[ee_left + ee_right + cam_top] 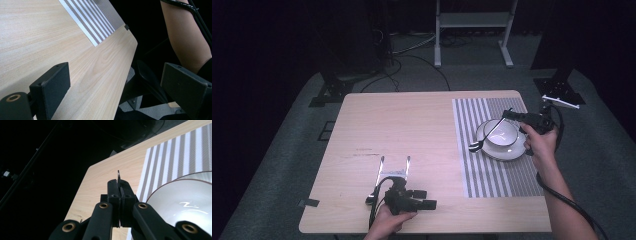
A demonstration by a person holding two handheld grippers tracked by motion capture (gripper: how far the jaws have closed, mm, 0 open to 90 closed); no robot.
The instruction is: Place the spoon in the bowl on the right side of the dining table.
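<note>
The left black plastic tongs (120,82) have flat square pads and brass-ringed screw holes; the right black tongs (119,185) match; thick black cables trail off; bare forearms, no sleeves.

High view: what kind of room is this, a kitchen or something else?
Probably a recording studio or lab, not a kitchen. Dark drapes surround one bare wooden table on grey carpet, equipment stands and cables lie on the floor behind, and the person works a fork with a cabled right gripper.

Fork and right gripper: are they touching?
Touching. In the right gripper view the right gripper has its jaws shut on the fork handle; the high view shows the fork hanging from it over the bowl.
</note>
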